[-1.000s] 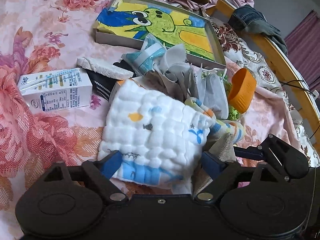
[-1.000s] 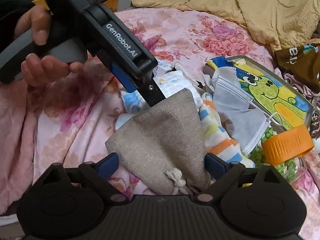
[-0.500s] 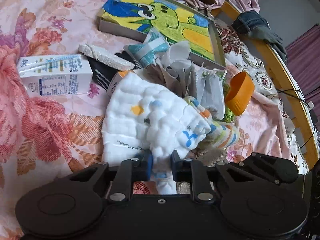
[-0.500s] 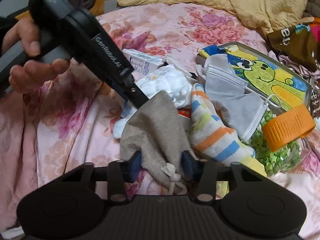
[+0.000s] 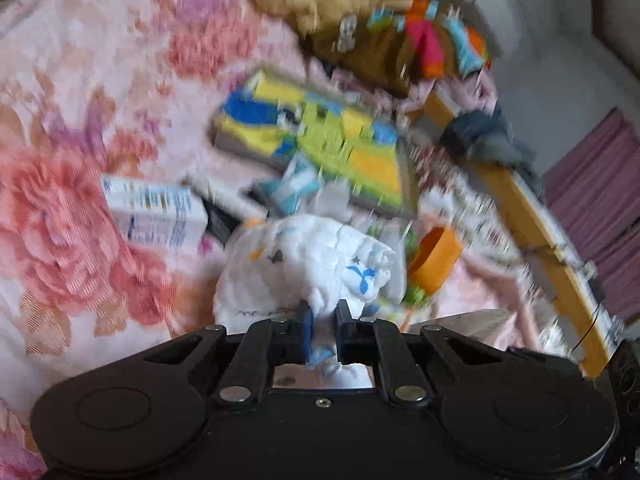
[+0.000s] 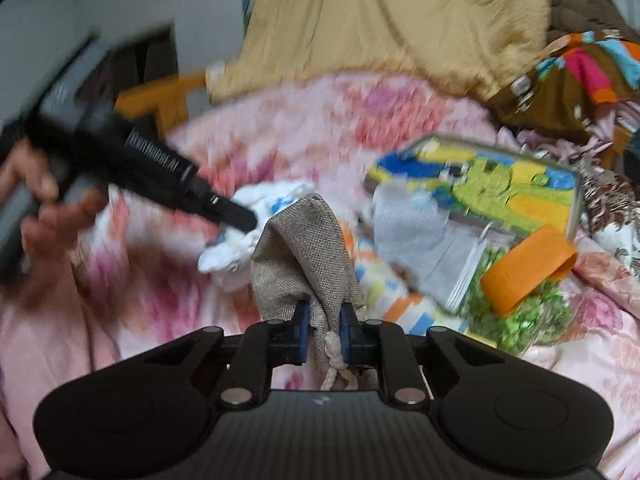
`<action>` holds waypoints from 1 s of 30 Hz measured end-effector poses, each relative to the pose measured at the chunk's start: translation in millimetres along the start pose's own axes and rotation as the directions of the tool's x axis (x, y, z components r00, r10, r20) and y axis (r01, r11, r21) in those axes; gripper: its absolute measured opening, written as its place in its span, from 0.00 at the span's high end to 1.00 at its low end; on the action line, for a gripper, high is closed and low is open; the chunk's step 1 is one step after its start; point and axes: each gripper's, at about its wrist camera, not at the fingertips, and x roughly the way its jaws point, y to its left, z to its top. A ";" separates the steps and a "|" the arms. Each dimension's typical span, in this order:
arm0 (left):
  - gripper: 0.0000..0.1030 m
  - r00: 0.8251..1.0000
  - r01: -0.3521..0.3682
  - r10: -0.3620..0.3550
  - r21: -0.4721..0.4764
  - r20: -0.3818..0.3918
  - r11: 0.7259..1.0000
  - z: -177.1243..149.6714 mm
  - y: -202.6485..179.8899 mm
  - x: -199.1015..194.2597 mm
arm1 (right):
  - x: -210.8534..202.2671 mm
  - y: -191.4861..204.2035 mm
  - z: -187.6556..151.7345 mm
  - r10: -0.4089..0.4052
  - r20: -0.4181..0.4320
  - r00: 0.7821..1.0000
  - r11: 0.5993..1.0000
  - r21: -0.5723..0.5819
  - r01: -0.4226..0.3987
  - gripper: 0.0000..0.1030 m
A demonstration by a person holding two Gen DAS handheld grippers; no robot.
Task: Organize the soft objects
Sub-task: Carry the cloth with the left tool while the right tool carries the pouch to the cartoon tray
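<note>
White cloth (image 5: 316, 276) pinched, closing left tongs (image 5: 322, 322)

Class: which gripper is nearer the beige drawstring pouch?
Right. The right gripper is closing its fingers on the beige drawstring pouch; the left gripper is closing on the white cloth beside it.

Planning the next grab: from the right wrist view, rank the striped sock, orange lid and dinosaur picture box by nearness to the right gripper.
From the right gripper:
1. Striped sock, just right.
2. Orange lid, farther right.
3. Dinosaur picture box, behind, upper right.

One cloth (image 5: 304, 268), one pouch (image 6: 304, 256) (one carton (image 5: 156, 216))
</note>
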 end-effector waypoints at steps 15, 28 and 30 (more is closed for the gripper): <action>0.89 0.978 0.024 -0.034 0.049 0.206 0.999 63.0 -40.0 11.3 | -20.4 -78.6 62.7 -0.117 0.275 0.954 0.978 0.200 0.062 0.82; 0.89 0.988 -0.044 0.020 0.154 0.156 0.987 160.3 -66.2 184.3 | 99.1 -207.3 117.7 -0.301 0.186 0.935 0.849 0.499 0.174 0.82; 0.89 0.989 -0.050 0.028 0.155 0.143 0.987 163.7 -65.0 211.9 | 112.4 -225.7 115.4 -0.297 0.168 0.940 0.821 0.548 0.161 0.82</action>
